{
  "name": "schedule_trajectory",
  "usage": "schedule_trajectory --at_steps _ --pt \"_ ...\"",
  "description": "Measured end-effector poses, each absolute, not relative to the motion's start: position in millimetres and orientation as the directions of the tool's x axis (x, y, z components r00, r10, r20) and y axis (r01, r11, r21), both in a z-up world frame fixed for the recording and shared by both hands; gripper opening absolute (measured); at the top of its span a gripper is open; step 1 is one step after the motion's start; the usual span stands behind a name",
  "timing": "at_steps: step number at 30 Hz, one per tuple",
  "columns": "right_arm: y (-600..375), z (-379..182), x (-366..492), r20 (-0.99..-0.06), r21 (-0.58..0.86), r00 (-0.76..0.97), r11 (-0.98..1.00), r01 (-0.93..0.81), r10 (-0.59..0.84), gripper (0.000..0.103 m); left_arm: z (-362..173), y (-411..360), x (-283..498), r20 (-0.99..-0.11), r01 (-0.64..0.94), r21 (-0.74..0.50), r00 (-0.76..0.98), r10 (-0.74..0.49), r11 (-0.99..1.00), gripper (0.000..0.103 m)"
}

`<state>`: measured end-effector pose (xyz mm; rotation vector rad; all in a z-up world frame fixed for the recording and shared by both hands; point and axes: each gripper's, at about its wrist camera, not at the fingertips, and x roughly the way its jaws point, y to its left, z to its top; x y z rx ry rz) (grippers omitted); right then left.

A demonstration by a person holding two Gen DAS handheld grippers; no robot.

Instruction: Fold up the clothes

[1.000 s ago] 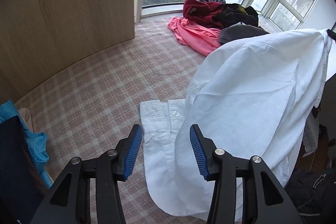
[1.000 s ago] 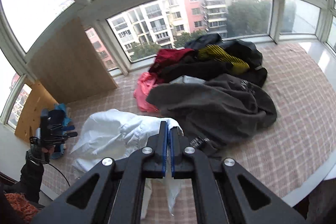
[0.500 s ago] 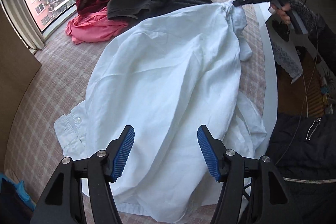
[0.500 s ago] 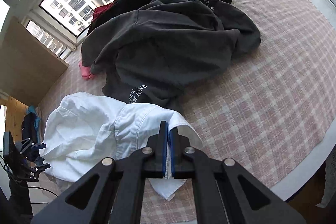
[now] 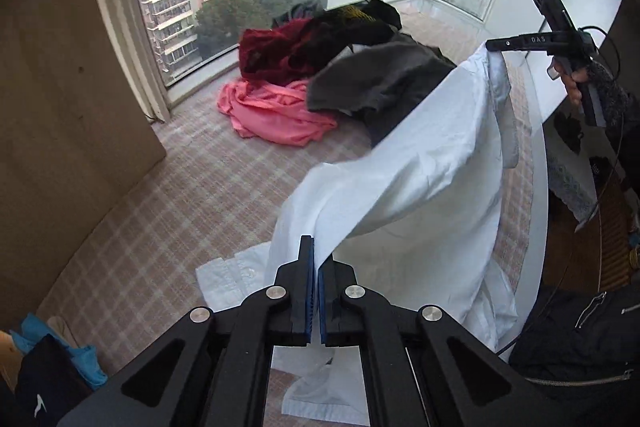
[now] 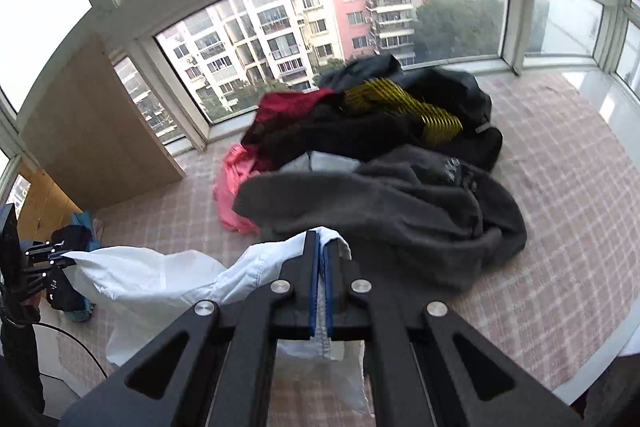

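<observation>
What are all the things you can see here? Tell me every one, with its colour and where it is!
white shirt: one, white, lifted over the bed, stretched between both grippers
pink garment: one, pink, crumpled on the bed near the window
dark red garment: one, dark red, in the pile by the window
grey sweatshirt: one, dark grey, front of the pile
black garment with yellow stripes: one, top of the pile
checked bedcover: one, pink and cream
wooden panel: one, light brown, beside the window
blue cloth: one, blue, bed's near corner
left gripper: one, black with blue pads, jaws shut on the shirt
right gripper: one, black with blue pads, jaws shut on the shirt
</observation>
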<state>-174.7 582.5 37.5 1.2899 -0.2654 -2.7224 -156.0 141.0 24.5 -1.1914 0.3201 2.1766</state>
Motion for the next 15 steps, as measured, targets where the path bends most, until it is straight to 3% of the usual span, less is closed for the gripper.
schedule_trajectory --at_steps 6,9,13,15 --pt "490.2 231.8 -169.7 -0.474 0.096 -0.824 -0.948 0.302 -0.311 0.002 180.6 44.3 -137.0 -0.620 -0.445 0.077 -0.722 0.307 -0.892 0.001" --pt "466.6 294.0 -143.2 -0.368 0.082 -0.842 -0.915 0.394 -0.395 0.002 231.9 4.0 -95.8 -0.528 -0.391 0.092 -0.799 0.288 -0.916 0.001" --pt "453.4 284.7 -115.6 -0.400 0.103 -0.796 -0.885 0.453 -0.454 0.002 231.2 -22.6 -53.6 -0.535 -0.388 0.049 -0.788 0.304 -0.920 0.002" --pt "454.1 231.6 -108.3 -0.502 0.136 -0.739 -0.885 0.445 -0.449 0.002 201.1 -20.5 -46.9 -0.601 -0.406 0.026 -0.736 0.310 -0.914 0.002"
